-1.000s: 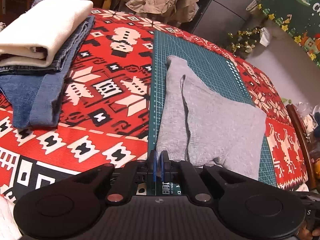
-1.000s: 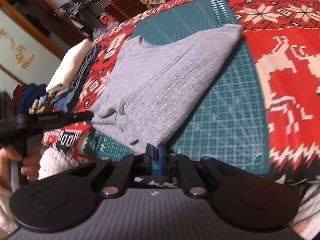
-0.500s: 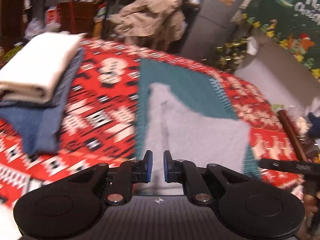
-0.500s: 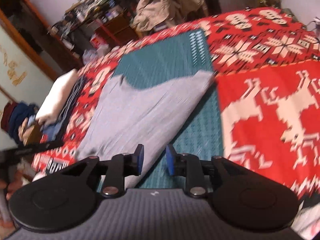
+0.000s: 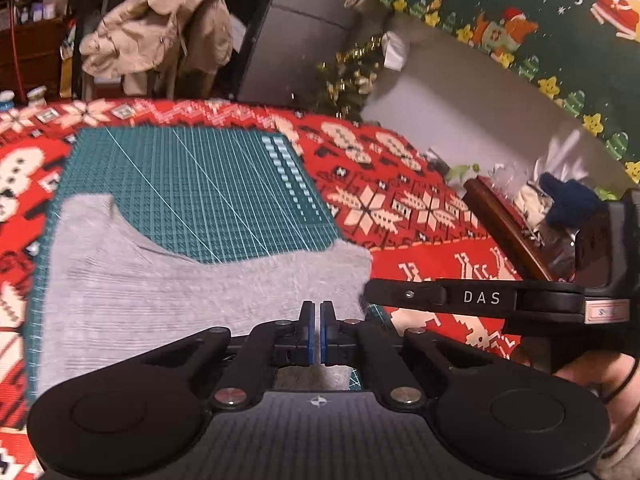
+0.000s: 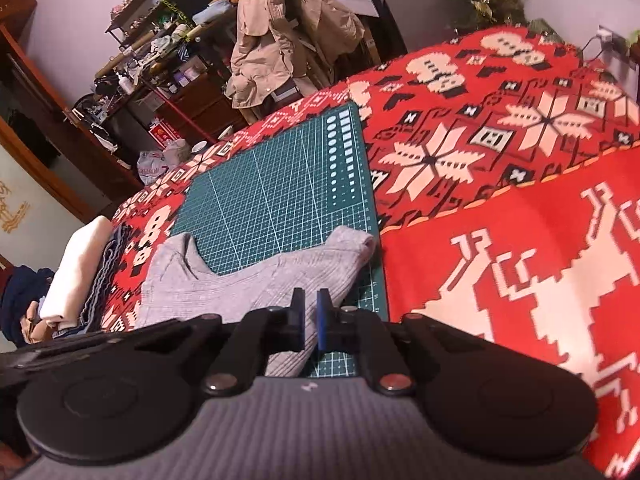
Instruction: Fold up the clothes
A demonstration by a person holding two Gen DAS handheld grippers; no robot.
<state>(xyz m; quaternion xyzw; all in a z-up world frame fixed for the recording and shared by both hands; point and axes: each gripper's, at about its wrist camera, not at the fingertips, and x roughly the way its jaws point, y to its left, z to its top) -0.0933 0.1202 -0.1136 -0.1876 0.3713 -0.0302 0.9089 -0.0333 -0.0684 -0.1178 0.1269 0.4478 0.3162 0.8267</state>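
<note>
Garment: the grey ribbed top (image 5: 168, 300) lay on the green cutting mat (image 5: 208, 184), already doubled over on itself, its rolled edge (image 6: 356, 240) toward the mat's right side and a curved neckline-like cut on the far edge.
Left tongs: your left gripper (image 5: 314, 334) hovered over the near edge of the grey top; jaws narrow, a thin slit between the blue pads, no cloth seen between them.
Right tongs: your right gripper (image 6: 310, 320) sat low over the top's near right corner; jaws narrow too, a small gap showing, nothing visibly pinched.
Finished pile: a cream folded piece (image 6: 76, 268) rested on folded denim (image 6: 102, 276) at the left of the red patterned blanket (image 6: 520, 240), well apart from the mat.
Progress, as judged: at least two items lay folded and stacked; the grey top looked partway folded, still long and uneven along the far edge.
Left to do, as judged: probably another fold to square it, then a move to the pile. Whether you were about to grip or had just let go, I could not tell.
</note>
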